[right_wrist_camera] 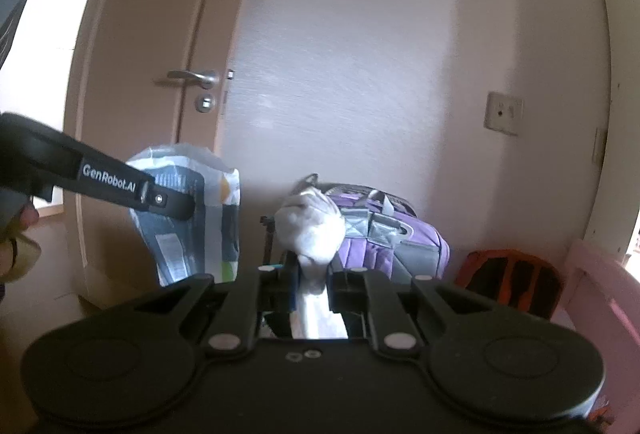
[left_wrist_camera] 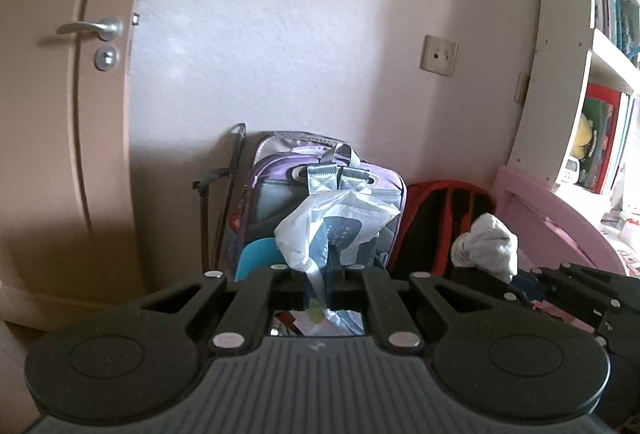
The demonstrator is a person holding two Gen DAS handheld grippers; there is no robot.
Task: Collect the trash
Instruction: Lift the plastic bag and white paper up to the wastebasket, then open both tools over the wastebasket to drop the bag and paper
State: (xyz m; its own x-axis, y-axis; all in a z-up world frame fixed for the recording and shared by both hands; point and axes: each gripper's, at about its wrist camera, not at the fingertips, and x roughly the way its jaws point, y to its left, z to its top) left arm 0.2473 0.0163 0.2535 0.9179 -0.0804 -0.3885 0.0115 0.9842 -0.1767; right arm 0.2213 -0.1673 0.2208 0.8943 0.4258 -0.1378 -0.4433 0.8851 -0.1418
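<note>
1. Left gripper (left_wrist_camera: 318, 276) was clenched on a plastic bag (left_wrist_camera: 336, 230), white with dark blue print; the bag's thin part passed between the two fingers, and its wider part stood up above them.
2. Through the gap under the fingers in the left wrist view, some mixed paper and wrapper pieces were visible, but they were too small to identify.
3. At the far left of that view was a beige door (left_wrist_camera: 52, 114) with a metal handle (left_wrist_camera: 90, 28), and next to it a pale wall (left_wrist_camera: 300, 34) with a socket plate (left_wrist_camera: 438, 55).
4. Behind the bag, against the wall, stood a purple and grey backpack (left_wrist_camera: 280, 170), and to its right a black and red backpack (left_wrist_camera: 436, 218).
5. Right gripper (right_wrist_camera: 314, 280) was clenched on a crumpled white wad (right_wrist_camera: 312, 224), paper or thin plastic, I could not tell which; the wad bulged above the closed fingers.
6. In the left wrist view the same wad appeared at the right side, in front of the black and red backpack and near a pink piece of furniture (left_wrist_camera: 560, 218).
7. At the far right was a white shelf (left_wrist_camera: 560, 74) with books.
8. In the right wrist view the bag hung at the left, in front of the door.
</note>
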